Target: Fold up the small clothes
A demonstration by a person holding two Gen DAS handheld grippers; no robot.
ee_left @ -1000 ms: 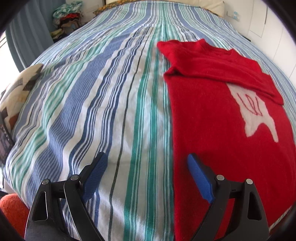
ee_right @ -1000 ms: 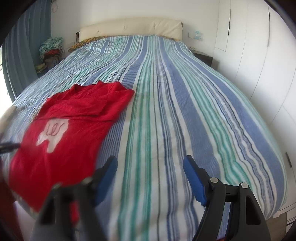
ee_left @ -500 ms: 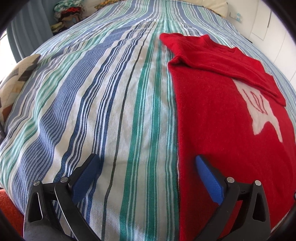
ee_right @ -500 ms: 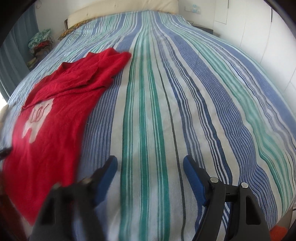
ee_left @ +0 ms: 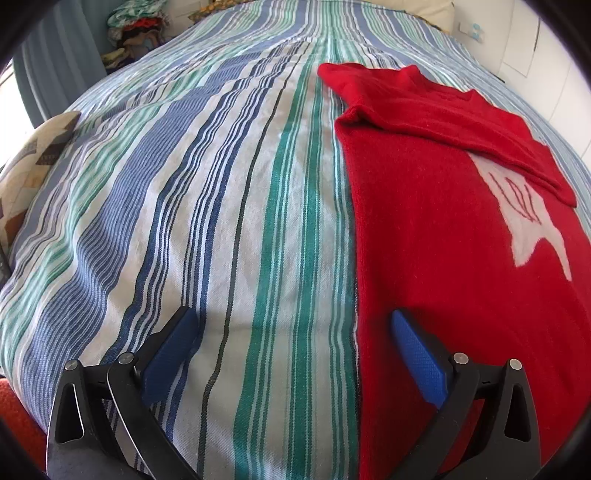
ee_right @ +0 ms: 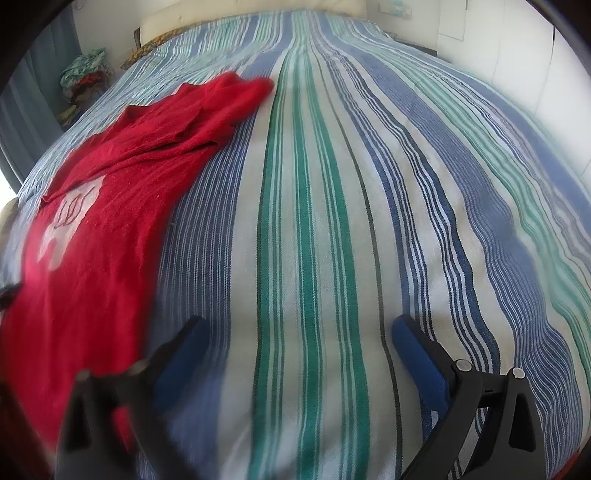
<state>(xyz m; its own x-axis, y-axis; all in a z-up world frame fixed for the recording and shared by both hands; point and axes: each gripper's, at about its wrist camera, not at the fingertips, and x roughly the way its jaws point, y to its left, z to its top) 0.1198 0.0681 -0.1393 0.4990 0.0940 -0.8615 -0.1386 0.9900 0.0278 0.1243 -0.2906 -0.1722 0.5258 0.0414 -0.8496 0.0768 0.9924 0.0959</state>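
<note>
A red knitted jumper with a white motif lies flat on the striped bedspread, its sleeves folded across the top. My left gripper hangs open over the jumper's left side edge, its right pad above the red knit and its left pad over the stripes. In the right wrist view the jumper lies to the left. My right gripper has its jaws opening wide over bare bedspread, with nothing between them; its left finger is blurred near the jumper's right edge.
A patterned cushion rests at the bed's left edge. A pile of clothes sits beyond the far left corner. White cupboard doors run along the right side. A cream headboard ends the bed.
The right gripper sank toward the bed and tilted down, and its jaws spread wider. The left gripper's jaws widened early on and it stayed nearly in place.
</note>
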